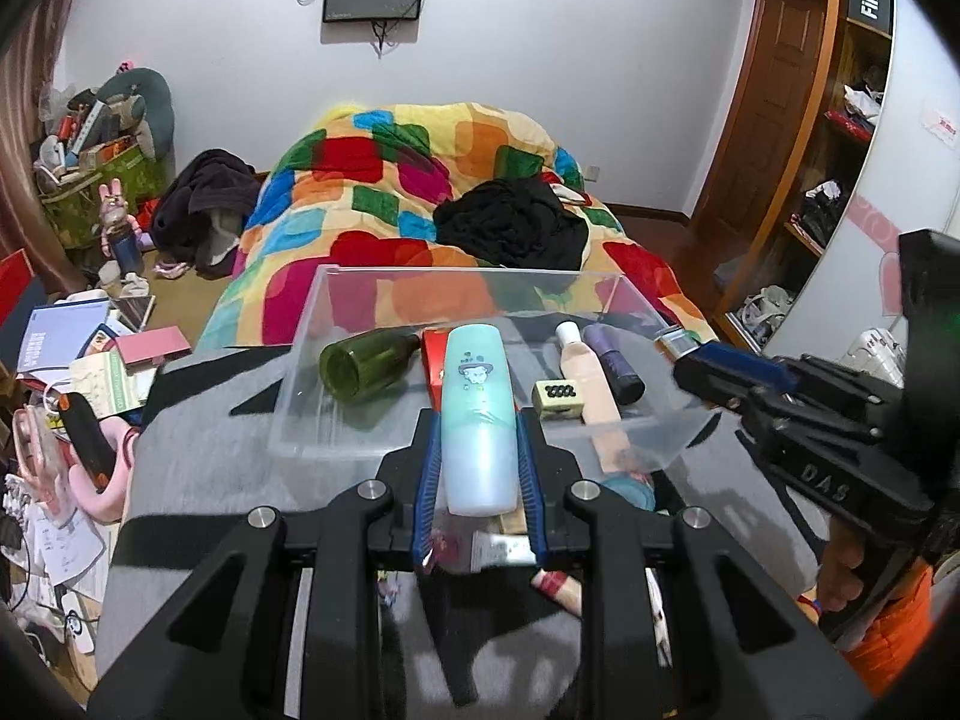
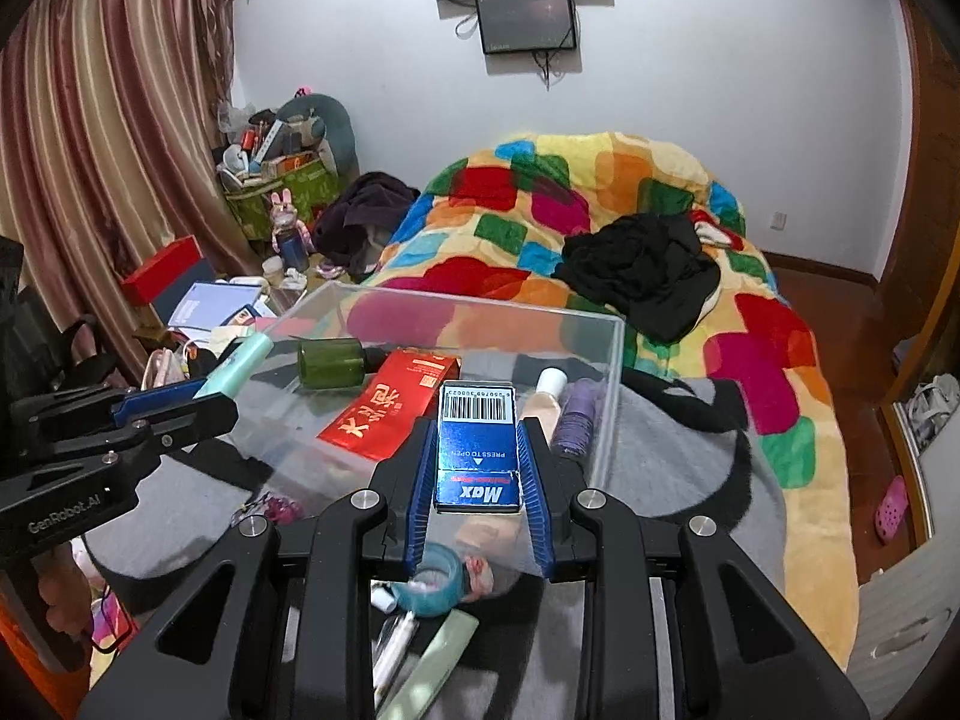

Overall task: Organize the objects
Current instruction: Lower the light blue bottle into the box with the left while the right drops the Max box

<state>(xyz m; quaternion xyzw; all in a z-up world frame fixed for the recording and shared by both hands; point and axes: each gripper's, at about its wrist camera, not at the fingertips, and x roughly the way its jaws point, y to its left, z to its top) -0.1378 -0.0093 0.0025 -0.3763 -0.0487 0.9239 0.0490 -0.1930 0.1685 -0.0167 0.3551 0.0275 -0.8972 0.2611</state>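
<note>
Gripping a pale turquoise plastic bottle [image 1: 480, 420] in your left gripper [image 1: 479, 450] and a blue cardboard box [image 2: 478, 447] in your right gripper [image 2: 478, 456], you are carrying both toward the clear plastic bin [image 1: 336, 294] for sorting.

A pale teal bottle [image 1: 480, 420] is clamped lengthwise between blue pads, above the near wall of a clear plastic bin [image 1: 336, 300]. A blue staple box [image 2: 478, 447] is likewise clamped. Inside the bin lie a green bottle [image 1: 366, 363], red box [image 2: 390, 411], peach bottle [image 1: 585, 372] and purple bottle [image 1: 612, 360].
</note>
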